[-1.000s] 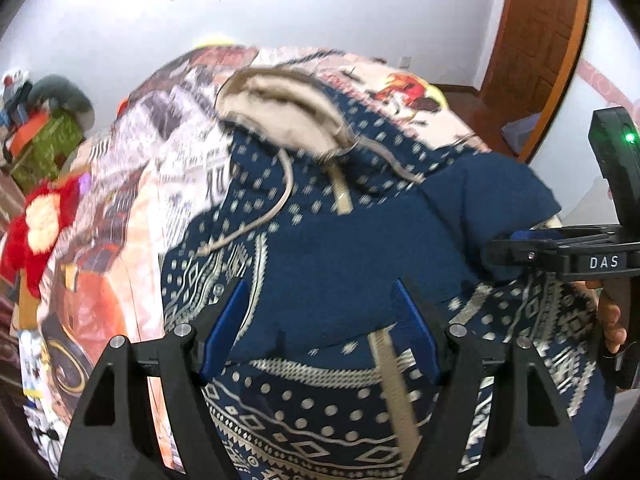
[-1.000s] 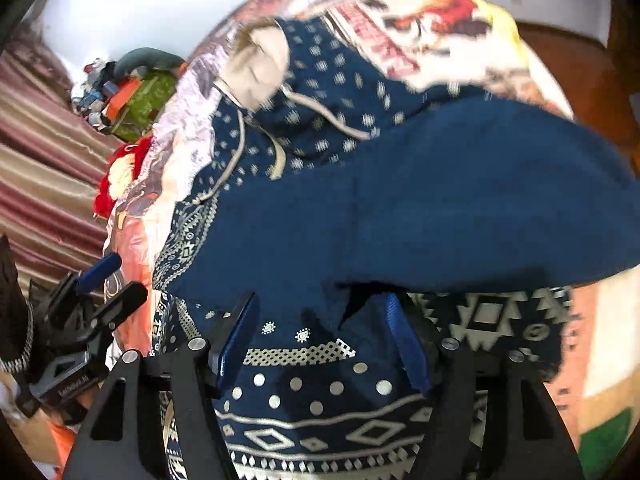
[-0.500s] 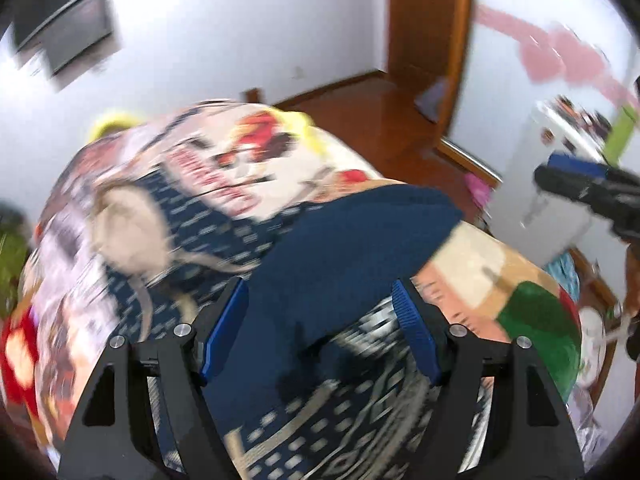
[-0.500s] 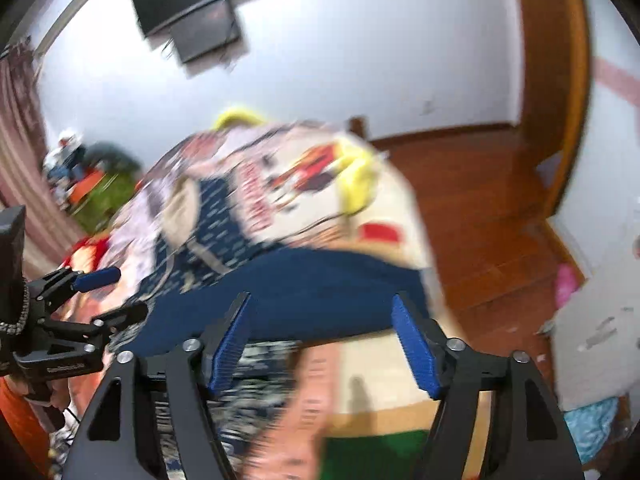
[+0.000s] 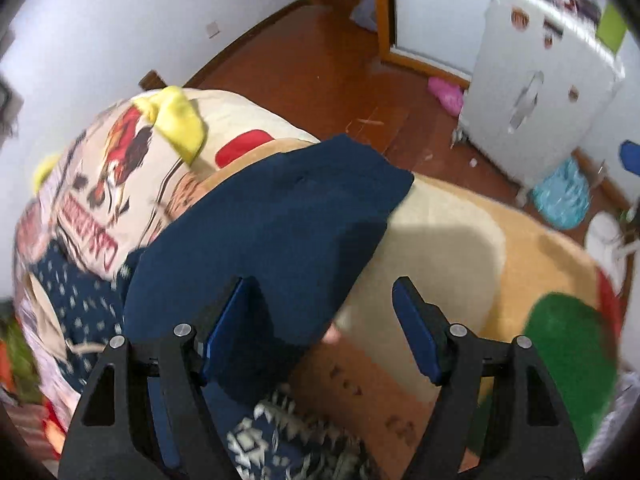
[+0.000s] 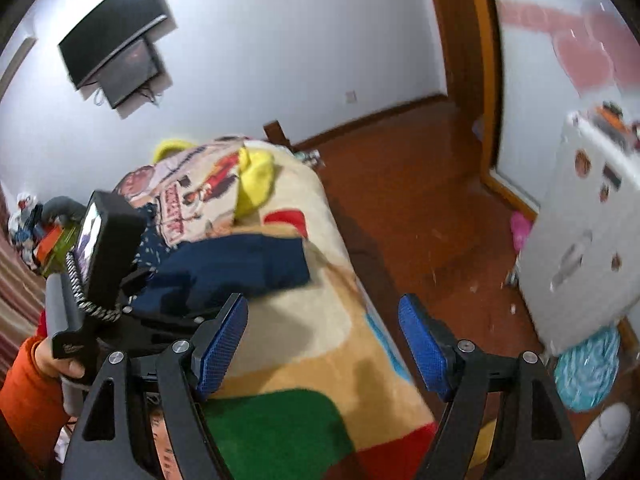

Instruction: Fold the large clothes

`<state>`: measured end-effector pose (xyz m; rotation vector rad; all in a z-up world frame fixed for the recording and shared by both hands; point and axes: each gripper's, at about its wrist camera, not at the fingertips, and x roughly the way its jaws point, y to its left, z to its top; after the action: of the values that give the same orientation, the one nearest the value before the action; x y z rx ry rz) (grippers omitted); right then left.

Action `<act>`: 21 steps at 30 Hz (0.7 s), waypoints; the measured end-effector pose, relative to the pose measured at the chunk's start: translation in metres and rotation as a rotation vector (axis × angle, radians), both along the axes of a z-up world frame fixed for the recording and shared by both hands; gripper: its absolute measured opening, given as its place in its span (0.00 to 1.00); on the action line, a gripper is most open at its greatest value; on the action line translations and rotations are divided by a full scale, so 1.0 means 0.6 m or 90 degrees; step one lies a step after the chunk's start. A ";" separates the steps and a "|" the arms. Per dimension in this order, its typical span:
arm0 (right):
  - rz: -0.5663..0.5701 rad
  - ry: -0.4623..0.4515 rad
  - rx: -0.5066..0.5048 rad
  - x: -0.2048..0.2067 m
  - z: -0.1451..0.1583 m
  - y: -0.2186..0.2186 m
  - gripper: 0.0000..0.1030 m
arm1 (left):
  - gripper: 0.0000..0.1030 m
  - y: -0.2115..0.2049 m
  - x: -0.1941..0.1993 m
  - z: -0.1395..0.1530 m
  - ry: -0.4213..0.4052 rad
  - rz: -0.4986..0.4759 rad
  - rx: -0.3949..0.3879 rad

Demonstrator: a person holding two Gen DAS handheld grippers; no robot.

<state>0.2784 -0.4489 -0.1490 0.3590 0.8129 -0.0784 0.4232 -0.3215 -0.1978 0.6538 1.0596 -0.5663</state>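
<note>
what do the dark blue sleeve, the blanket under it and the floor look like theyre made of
Sleeve: soft matte knit or fleece, probably; it drapes in folds without shine.
Blanket: plush fleece by its fuzzy printed surface.
Floor: glossy reddish-brown wood or laminate, judging by plank seams and reflections.

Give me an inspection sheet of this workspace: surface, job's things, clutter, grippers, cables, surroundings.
Surface: bed under a printed blanket.
Job's things: navy patterned hoodie lying on the bed, its plain navy sleeve stretched toward the bed's edge.
Clutter: yellow cloth on the blanket; pink item and teal bundle on the floor.
Grippers: left gripper open, sleeve beside one finger; right gripper open, empty.
Cables: cords dangling below the wall screens.
Surroundings: wooden floor, white cabinet, door frame.
</note>
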 end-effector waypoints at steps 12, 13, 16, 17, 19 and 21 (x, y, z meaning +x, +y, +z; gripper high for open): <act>-0.019 0.052 0.025 -0.015 -0.059 -0.006 0.74 | 0.05 0.000 0.006 0.010 -0.083 0.001 -0.020; -0.014 0.051 0.027 -0.011 -0.057 -0.001 0.74 | 0.04 0.009 0.008 0.026 -0.093 0.013 -0.037; 0.006 0.045 0.026 -0.001 -0.052 0.013 0.74 | 0.04 0.041 0.017 0.078 -0.110 0.040 -0.086; 0.012 0.044 0.024 0.003 -0.050 0.019 0.74 | 0.04 0.050 0.018 0.093 -0.118 0.046 -0.097; 0.027 0.042 0.020 0.012 -0.045 0.033 0.74 | 0.04 0.085 0.019 0.136 -0.142 0.067 -0.129; 0.044 0.037 0.018 0.023 -0.039 0.049 0.74 | 0.04 0.126 0.019 0.173 -0.162 0.090 -0.157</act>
<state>0.2922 -0.4197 -0.1723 0.3563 0.8842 -0.0137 0.4348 -0.2456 -0.0942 0.4172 0.7752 -0.4672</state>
